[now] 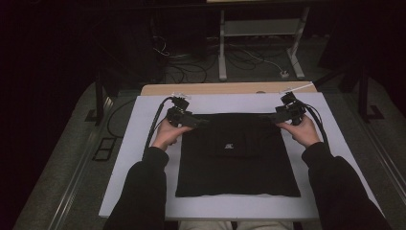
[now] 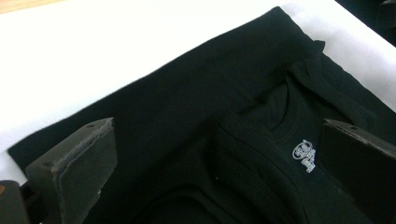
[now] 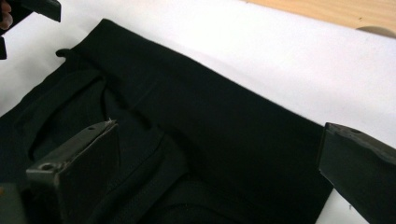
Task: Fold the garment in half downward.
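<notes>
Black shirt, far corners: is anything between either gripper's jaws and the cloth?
Nothing visible. The left gripper and right gripper hover with jaws open at the far corners of the folded black shirt, with only the white mat around it.

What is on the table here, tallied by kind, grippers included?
Black garment, folded flat: 1
Hand-held grippers, jaws open: 2, left gripper and right gripper
White mat under the garment: 1
Total: 4
</notes>
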`<state>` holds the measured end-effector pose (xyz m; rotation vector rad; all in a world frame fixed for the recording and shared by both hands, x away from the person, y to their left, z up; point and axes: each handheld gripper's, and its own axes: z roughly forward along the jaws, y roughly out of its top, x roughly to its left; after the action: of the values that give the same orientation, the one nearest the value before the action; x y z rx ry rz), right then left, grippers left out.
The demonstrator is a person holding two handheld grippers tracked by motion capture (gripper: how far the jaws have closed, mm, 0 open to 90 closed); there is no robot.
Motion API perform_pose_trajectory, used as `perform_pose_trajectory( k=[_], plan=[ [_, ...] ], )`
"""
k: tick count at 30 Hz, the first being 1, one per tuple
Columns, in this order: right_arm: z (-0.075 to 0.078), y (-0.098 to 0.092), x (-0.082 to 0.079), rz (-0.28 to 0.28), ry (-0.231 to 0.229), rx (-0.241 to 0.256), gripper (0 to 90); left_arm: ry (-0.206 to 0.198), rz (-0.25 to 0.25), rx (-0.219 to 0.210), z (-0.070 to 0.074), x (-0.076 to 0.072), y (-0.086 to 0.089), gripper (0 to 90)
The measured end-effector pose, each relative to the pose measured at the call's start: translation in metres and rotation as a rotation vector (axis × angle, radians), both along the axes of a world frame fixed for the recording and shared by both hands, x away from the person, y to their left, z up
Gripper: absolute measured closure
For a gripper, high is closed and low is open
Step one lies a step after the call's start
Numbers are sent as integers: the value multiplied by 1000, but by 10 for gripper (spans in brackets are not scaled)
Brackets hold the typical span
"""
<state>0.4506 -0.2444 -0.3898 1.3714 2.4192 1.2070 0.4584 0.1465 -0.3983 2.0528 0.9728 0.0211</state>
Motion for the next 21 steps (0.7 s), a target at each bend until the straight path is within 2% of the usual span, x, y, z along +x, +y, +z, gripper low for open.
perform_pose_trajectory(
  k=[5,11,21],
  plan=[
    [-6,1,-1,3,13,-2,0,10,-22,6,-4,0,-2,0],
    [-11,1,-2,6,24,-1,0,17,-29,-20,-8,-2,-7,0],
    [-22,7,-3,28,46,-6,0,31,-60,-7,-16,-1,-10,0]
  ],
)
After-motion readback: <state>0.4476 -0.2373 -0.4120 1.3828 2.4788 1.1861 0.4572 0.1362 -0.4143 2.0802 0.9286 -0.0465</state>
